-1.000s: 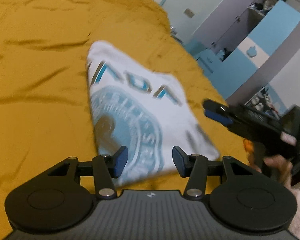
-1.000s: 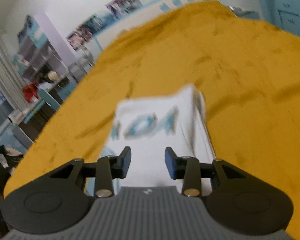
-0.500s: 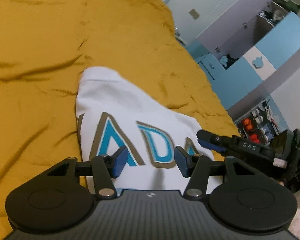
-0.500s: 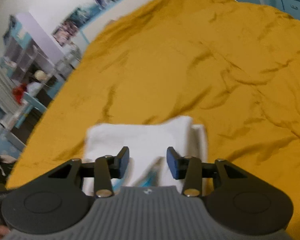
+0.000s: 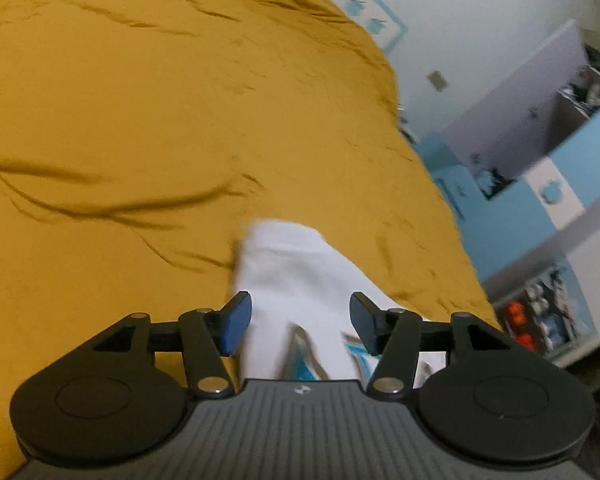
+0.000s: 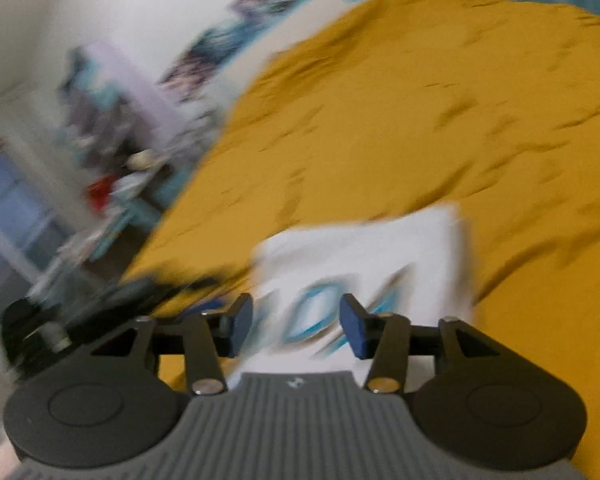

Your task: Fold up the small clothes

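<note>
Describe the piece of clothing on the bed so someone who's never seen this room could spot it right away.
Find the wide bed covered by a mustard-yellow blanket. Near its close edge, just ahead of the grippers, lies a small folded white shirt. It is the only garment and the only white thing on the yellow, and blue lettering with a darker outline shows on its top face.

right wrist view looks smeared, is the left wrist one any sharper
Right wrist view: heavy motion blur, the white shirt print and room streaked, only the right claw crisp. Left wrist view: milder blur, mustard bedspread creases readable, shirt edges soft, fisheye bending the walls.
</note>
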Demonstrator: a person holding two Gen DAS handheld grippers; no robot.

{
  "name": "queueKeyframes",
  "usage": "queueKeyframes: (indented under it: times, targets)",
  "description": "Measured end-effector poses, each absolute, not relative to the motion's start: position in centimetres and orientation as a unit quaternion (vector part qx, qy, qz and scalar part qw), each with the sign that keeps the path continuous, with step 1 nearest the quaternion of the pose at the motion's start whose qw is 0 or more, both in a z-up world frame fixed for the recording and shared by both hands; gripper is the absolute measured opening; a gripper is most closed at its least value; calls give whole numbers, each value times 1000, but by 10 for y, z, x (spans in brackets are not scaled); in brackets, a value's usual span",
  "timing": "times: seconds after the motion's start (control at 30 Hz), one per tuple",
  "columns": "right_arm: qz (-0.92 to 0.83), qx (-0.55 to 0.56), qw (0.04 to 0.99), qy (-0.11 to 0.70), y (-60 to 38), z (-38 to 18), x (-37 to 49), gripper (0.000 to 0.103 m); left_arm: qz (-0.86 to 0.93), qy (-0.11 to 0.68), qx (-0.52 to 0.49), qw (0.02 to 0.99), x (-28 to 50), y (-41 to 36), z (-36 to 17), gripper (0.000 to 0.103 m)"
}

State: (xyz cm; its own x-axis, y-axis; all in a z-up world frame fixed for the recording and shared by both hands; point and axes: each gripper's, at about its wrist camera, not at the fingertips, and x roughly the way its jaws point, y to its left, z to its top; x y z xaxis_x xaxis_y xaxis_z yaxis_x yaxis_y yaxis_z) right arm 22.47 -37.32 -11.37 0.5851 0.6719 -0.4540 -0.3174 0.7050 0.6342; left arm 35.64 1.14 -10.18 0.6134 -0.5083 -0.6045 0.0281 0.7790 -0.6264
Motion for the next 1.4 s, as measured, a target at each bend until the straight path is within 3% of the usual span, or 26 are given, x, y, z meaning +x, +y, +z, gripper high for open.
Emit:
queueKeyframes:
  times: [0.33,0.43,0.53,0.57,0.7,0.77,0.87,1.03,1.2,1.4]
  targets:
    - [384,221,791,422,-297,-158,168,47,-162,458,-351,800,407,9,-149,65]
    - [390,189,795,424,-291,-163,165,47,-192,423,-382,799,415,8,-151,48]
    - [390,200,788,432,-293,-168,165,47,-204,414,-381,801,417,8,-152,11]
    - [390,202,787,434,-292,-169,165,47,-202,406,-385,804,416,10,-151,10]
    - [387,180,796,429,-288,-169,158,47,-183,425,-382,800,422,15,-162,12]
    - [384,164,802,427,-286,-168,154,47,-172,443,-363,802,428,15,-174,21]
    - [379,146,810,423,-282,-163,145,48,-181,441,-349,807,431,16,-171,24]
    - [381,181,812,404,-289,-143,138,53,-184,412,-307,837,413,28,-118,30]
    - [419,178,812,364,-284,-125,115,63,-235,388,-265,851,348,30,-58,51]
    - [399,176,796,420,-268,-151,115,62,-292,389,-256,835,263,14,-44,52]
